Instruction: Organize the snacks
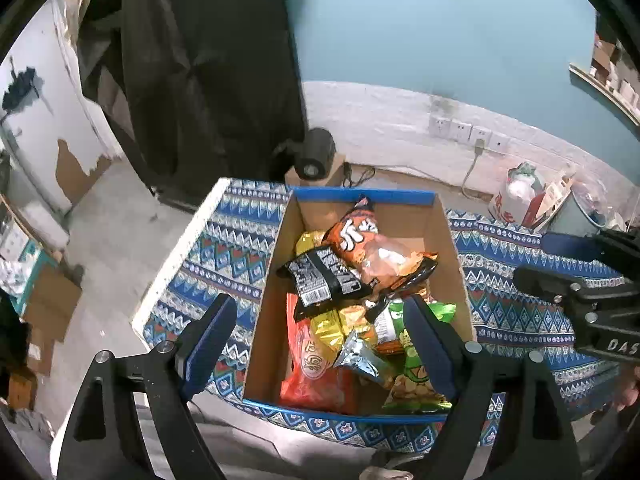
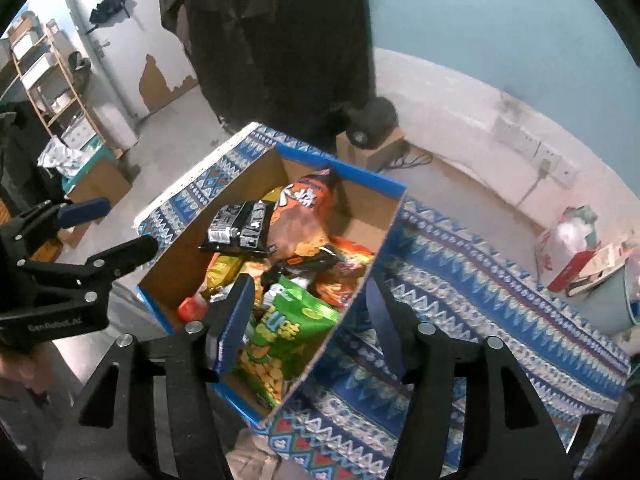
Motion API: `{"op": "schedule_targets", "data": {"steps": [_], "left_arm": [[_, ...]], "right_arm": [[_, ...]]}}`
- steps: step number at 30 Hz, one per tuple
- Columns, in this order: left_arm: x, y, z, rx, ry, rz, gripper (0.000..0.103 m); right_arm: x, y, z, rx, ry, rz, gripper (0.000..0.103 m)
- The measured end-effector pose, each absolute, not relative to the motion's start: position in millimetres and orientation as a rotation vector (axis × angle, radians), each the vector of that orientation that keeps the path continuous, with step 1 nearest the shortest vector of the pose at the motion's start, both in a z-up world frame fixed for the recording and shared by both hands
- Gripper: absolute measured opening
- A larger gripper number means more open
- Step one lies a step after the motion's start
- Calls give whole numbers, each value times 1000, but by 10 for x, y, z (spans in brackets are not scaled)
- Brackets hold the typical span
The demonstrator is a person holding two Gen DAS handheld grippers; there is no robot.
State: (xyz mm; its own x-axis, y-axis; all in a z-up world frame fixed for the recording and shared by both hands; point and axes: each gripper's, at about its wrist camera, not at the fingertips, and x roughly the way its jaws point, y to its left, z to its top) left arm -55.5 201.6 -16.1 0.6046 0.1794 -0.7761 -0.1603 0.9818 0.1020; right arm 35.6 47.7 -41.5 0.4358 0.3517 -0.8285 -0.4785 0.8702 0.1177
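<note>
Both sets of tongs hang empty over the cardboard box [image 1: 272,280] at frame centre: left tongs [image 1: 324,344] spread wide, right tongs [image 2: 308,316] parted too. Snack bags [image 1: 352,280] lie piled inside it, on the patterned tabletop [image 1: 520,312].

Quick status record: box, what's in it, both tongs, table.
box: cardboard box, blue rim, on patterned cloth
contents: snack bags piled loosely; orange bag and black bag on top, green bag at near end
left tongs: open, empty, above box
right tongs: open, empty, straddling box's right wall
snacks outside box: none seen
</note>
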Motion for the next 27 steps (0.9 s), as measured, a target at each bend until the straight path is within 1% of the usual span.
{"op": "schedule_targets", "data": {"steps": [4, 6, 9, 16, 20, 22, 27], "left_arm": [[-629, 1907, -53, 41, 869, 185, 88], [-671, 1869, -9, 43, 855, 180, 89], [-729, 1818, 17, 47, 840, 179, 94], [-761, 1672, 10, 90, 838, 172, 98], [-791, 1604, 54, 107, 825, 163, 99], [-803, 1569, 83, 110, 813, 155, 101], [-810, 1502, 116, 123, 795, 145, 101]], "right_arm": [[267, 340, -263, -126, 961, 508, 69], [233, 291, -198, -118, 947, 507, 70], [173, 214, -95, -109, 919, 497, 76], [83, 53, 47, -104, 878, 482, 76], [49, 7, 52, -119, 868, 470, 76], [37, -15, 46, -127, 865, 467, 77], [15, -70, 19, -132, 867, 457, 77]]}}
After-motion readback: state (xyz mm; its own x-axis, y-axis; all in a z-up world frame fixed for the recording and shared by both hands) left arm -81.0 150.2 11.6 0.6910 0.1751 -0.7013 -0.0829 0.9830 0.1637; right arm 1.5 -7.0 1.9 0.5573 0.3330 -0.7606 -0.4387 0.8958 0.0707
